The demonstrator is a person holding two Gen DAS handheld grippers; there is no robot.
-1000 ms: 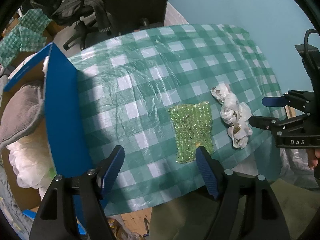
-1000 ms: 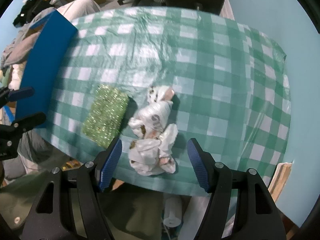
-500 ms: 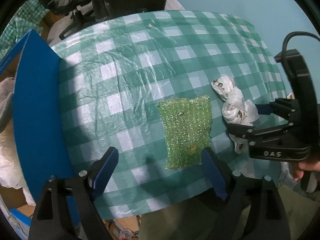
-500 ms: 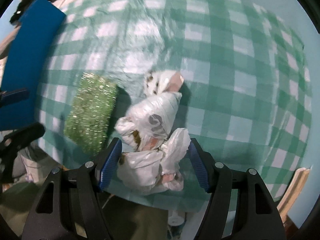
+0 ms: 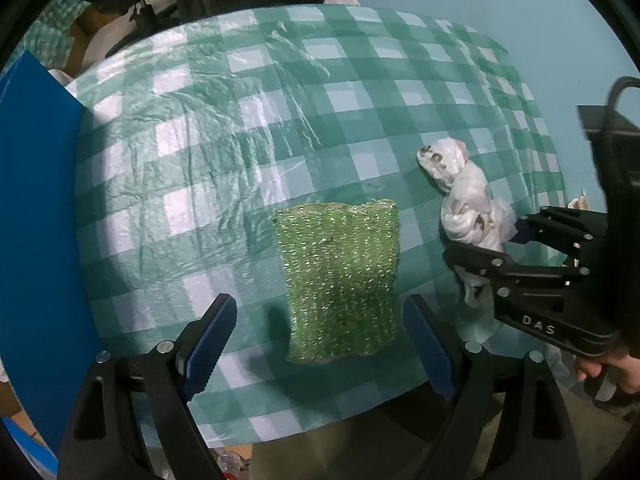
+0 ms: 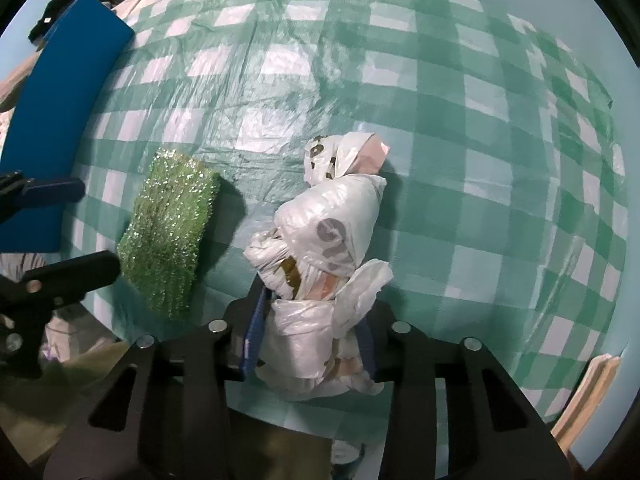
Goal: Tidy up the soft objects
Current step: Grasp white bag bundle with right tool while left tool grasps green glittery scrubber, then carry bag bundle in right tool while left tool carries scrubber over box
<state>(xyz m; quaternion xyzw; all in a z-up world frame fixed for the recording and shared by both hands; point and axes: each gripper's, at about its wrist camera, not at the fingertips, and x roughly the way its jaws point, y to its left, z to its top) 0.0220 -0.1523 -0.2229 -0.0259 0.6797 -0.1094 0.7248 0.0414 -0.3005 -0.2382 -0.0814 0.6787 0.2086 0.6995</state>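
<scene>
At the left edge of the surface (image 5: 280,92) stands a blue box (image 5: 36,216); it is probably the place for the soft things. The left gripper (image 5: 316,344) hangs with jaws wide open over the green glittery sponge (image 5: 340,280) near the front edge. Just beside it, the right gripper (image 6: 310,340) has its jaws closed around the crumpled plastic bag (image 6: 324,236), seemingly to lift it.

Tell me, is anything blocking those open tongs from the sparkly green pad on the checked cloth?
Nothing visible. The left tongs are open with the glittery green rectangular pad lying flat between and ahead of them; the crumpled white plastic bag bundle lies off to the right.
</scene>
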